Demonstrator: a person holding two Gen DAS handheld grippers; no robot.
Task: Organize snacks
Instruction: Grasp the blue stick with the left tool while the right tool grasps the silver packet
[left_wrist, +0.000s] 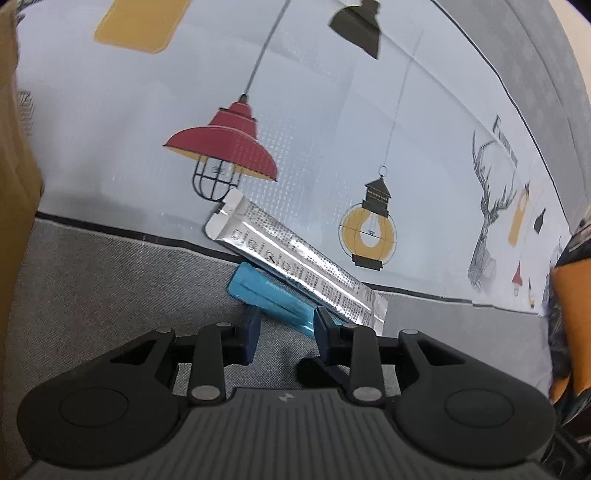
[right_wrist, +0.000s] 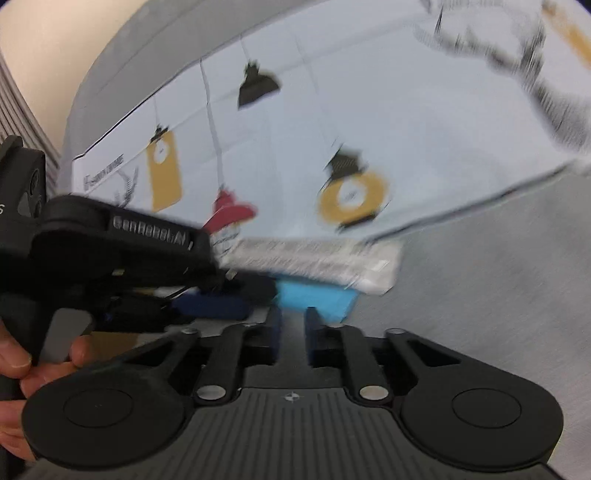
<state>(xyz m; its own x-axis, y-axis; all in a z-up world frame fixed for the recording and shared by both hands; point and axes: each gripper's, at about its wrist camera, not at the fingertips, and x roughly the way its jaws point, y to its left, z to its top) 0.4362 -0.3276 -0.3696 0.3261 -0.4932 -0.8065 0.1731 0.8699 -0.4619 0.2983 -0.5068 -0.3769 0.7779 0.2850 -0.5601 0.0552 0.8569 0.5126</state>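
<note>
A long silver foil snack stick (left_wrist: 295, 258) lies across a blue snack packet (left_wrist: 273, 295) on the grey cloth. My left gripper (left_wrist: 286, 332) is open, its blue fingers either side of the blue packet's near end, the right finger (left_wrist: 327, 332) touching it. In the blurred right wrist view the silver stick (right_wrist: 314, 262) lies over the blue packet (right_wrist: 314, 299). My right gripper (right_wrist: 291, 332) stands just short of the blue packet with a narrow gap between its fingers, nothing in it. The left gripper's body (right_wrist: 118, 251) reaches in from the left.
A pale cloth printed with lamps and a deer (left_wrist: 332, 129) covers the far surface, bordered by grey fabric (left_wrist: 110, 277). A cardboard box (left_wrist: 14, 166) stands at the left edge. An orange and dark object (left_wrist: 569, 325) sits at the right edge.
</note>
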